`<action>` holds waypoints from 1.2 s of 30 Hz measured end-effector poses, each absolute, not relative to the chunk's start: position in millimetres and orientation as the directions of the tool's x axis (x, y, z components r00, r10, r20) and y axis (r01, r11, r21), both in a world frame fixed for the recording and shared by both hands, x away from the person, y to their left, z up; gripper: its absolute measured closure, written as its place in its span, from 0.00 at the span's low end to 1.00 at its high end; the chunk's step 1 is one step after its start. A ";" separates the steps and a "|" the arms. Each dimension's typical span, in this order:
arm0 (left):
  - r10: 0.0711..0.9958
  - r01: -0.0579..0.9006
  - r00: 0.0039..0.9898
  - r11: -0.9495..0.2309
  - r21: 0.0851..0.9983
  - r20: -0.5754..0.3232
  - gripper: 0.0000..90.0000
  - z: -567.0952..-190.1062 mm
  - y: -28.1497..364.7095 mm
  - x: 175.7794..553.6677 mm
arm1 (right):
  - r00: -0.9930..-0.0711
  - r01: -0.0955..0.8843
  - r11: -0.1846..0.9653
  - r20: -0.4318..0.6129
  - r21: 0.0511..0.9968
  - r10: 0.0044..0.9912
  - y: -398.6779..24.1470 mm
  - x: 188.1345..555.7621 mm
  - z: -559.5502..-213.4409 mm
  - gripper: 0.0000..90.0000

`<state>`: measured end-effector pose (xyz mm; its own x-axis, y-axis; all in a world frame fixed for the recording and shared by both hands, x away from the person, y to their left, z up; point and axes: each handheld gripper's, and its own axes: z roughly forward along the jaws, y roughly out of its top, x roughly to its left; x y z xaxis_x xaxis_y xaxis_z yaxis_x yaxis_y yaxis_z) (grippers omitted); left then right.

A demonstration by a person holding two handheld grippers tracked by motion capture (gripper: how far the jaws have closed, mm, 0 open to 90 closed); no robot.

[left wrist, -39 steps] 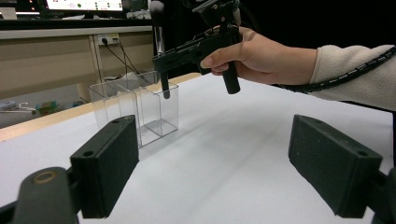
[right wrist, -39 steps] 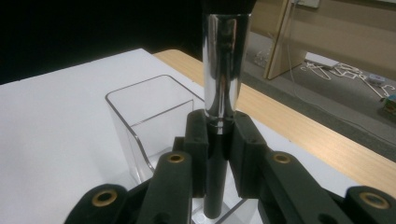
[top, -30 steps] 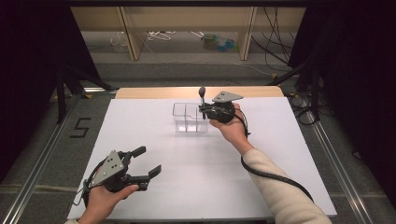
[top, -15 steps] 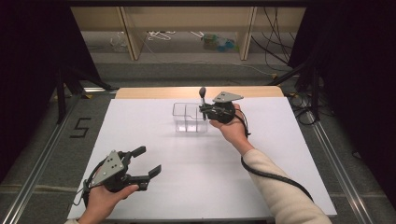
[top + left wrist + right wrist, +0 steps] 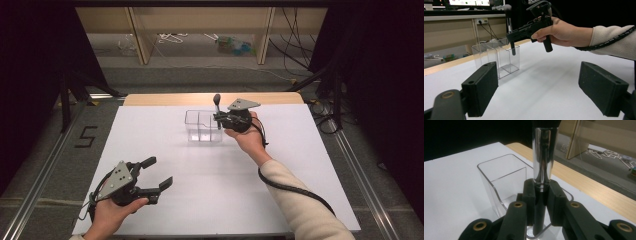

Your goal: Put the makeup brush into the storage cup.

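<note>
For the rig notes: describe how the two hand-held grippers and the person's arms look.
Both grippers are black with two block-shaped jaws and brass-coloured pivot rivets. The left gripper and the right gripper each carry a grey three-cornered plate on top. A black ribbed cable runs along the cream fleece sleeve on the right arm.

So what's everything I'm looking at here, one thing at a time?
makeup brush: one, black handle with a silver ferrule, upright in the right gripper's jaws, lower end down inside the organiser's right end.
clear organiser: one, transparent, divided into compartments, far middle of the table.
table: one, white top with a wooden far edge.
shelving: pale wood, beyond the table, small clutter on the floor under it.
left gripper: one, black with a grey plate, jaws open and empty, near left corner.
right gripper: one, black with a grey plate, shut on the brush.
</note>
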<state>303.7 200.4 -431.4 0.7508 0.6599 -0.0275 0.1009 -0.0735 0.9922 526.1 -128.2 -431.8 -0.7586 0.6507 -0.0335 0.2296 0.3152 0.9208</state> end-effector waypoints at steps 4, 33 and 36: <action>0.661 0.107 0.750 -0.069 0.992 -0.035 0.18 -431.7 200.1 303.6 | -0.761 0.239 0.324 -0.030 0.915 0.648 -128.5 525.8 -432.3 0.88; 0.662 0.101 0.749 -0.075 0.992 -0.026 0.18 -431.0 200.5 302.8 | -0.715 0.268 0.291 -0.013 0.918 0.699 -137.9 522.8 -408.1 0.40; 0.662 0.100 0.749 -0.075 0.992 -0.026 0.18 -430.9 200.7 303.0 | -0.717 0.290 0.300 -0.001 0.909 0.697 -143.2 521.6 -406.3 0.37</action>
<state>303.0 200.7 -430.9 0.7489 0.6622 -0.0256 0.1000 -0.0747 0.9922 521.6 -143.2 -406.3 -0.7175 0.6966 -0.0009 0.2897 0.2996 0.9090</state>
